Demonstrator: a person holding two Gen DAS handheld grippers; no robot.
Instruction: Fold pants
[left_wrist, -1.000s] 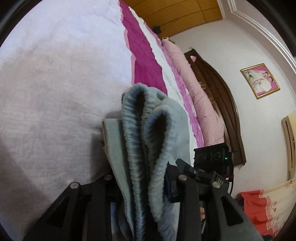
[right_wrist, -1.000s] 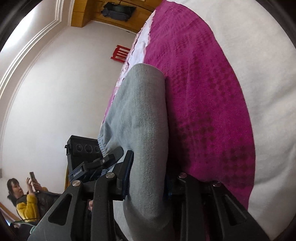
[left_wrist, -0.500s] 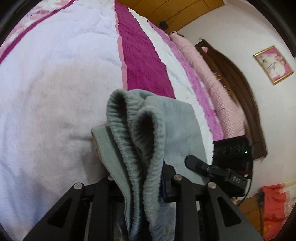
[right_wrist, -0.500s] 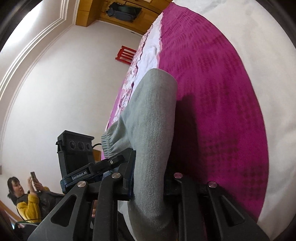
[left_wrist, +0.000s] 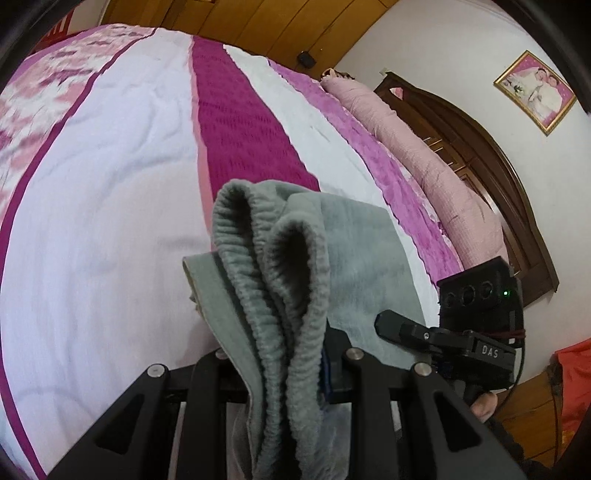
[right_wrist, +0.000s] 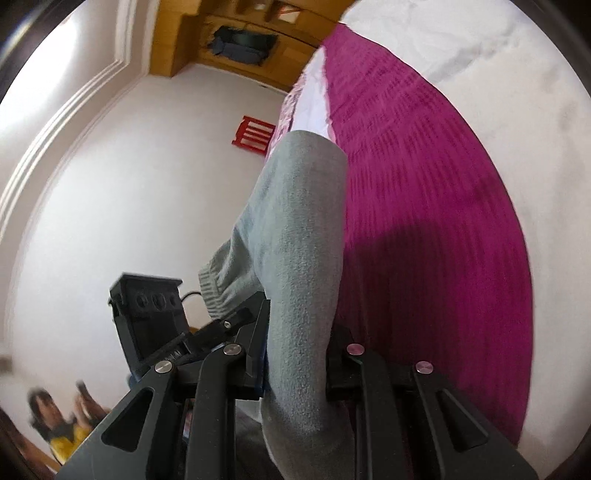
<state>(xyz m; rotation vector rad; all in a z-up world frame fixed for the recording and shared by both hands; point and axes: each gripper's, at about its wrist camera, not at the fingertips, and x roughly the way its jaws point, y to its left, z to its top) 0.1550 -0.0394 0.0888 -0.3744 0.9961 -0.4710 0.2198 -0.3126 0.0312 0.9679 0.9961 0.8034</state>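
The grey fleece pants (left_wrist: 295, 280) hang doubled between my two grippers above the bed. My left gripper (left_wrist: 284, 373) is shut on the ribbed elastic waistband, which bunches up in two folds between its fingers. My right gripper (right_wrist: 295, 365) is shut on a smooth folded part of the pants (right_wrist: 299, 258). The right gripper's body shows in the left wrist view (left_wrist: 476, 332), close on the right. The left gripper's body shows in the right wrist view (right_wrist: 151, 314), close on the left. The lower part of the pants is hidden.
The bed cover (left_wrist: 110, 184) has white, magenta and pink stripes. A rolled pink quilt (left_wrist: 417, 147) lies along the dark wooden headboard (left_wrist: 491, 155). A seated person in yellow (right_wrist: 55, 417) is off to the left. A red chair (right_wrist: 253, 133) stands by the wall.
Both grippers have lifted and tilted with the pants still held, so more of the bed and the far wooden wall shows now. The grips have not changed.
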